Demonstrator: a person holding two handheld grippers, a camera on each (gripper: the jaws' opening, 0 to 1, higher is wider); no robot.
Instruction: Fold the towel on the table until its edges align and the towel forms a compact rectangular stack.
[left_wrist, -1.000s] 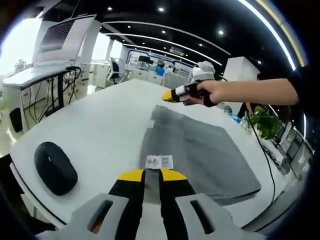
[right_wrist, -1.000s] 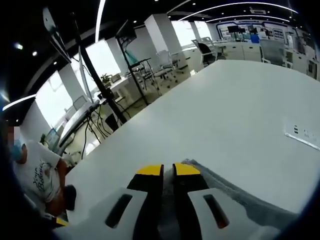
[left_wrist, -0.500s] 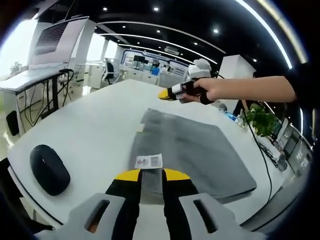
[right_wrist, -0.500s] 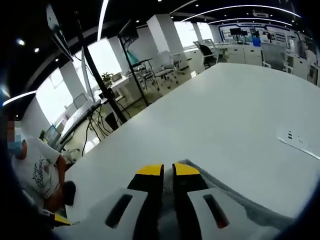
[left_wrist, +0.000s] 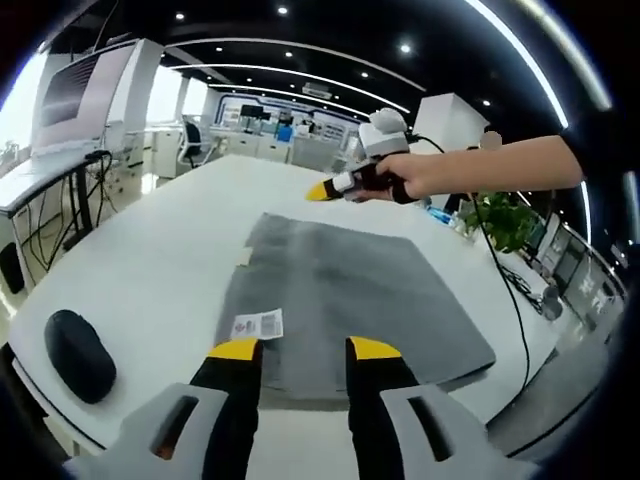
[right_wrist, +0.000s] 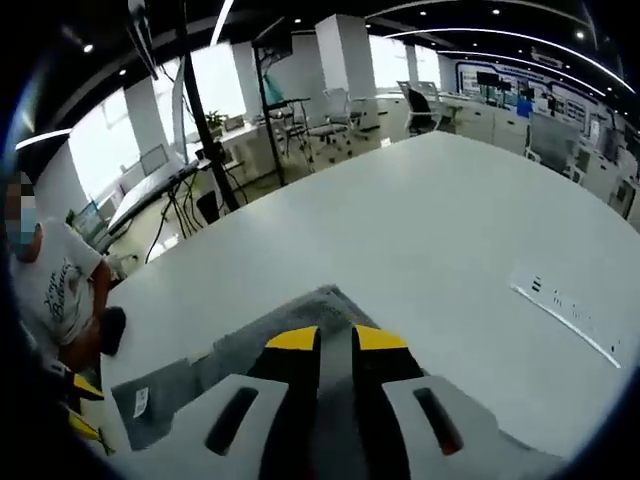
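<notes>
The grey towel (left_wrist: 345, 290) lies flat on the white table (left_wrist: 170, 240), with a white label (left_wrist: 258, 326) at its near left edge. My left gripper (left_wrist: 305, 350) is open just above that near edge, and nothing is between its jaws. A hand holds my right gripper (left_wrist: 330, 188) over the towel's far edge. In the right gripper view its jaws stand close together, so the right gripper (right_wrist: 336, 338) is shut, with the towel (right_wrist: 250, 345) spread below it. The left gripper's yellow fingertips (right_wrist: 82, 388) show at the lower left there.
A black mouse (left_wrist: 75, 355) sits near the table's left front edge. A potted plant (left_wrist: 500, 215) and cables stand at the far right. A socket strip (right_wrist: 565, 305) is set into the table top. A seated person (right_wrist: 50, 290) is beside the table.
My left gripper's jaws have opened and let go of the towel's near edge. The right gripper no longer holds the far corner, and the towel has settled flat.
</notes>
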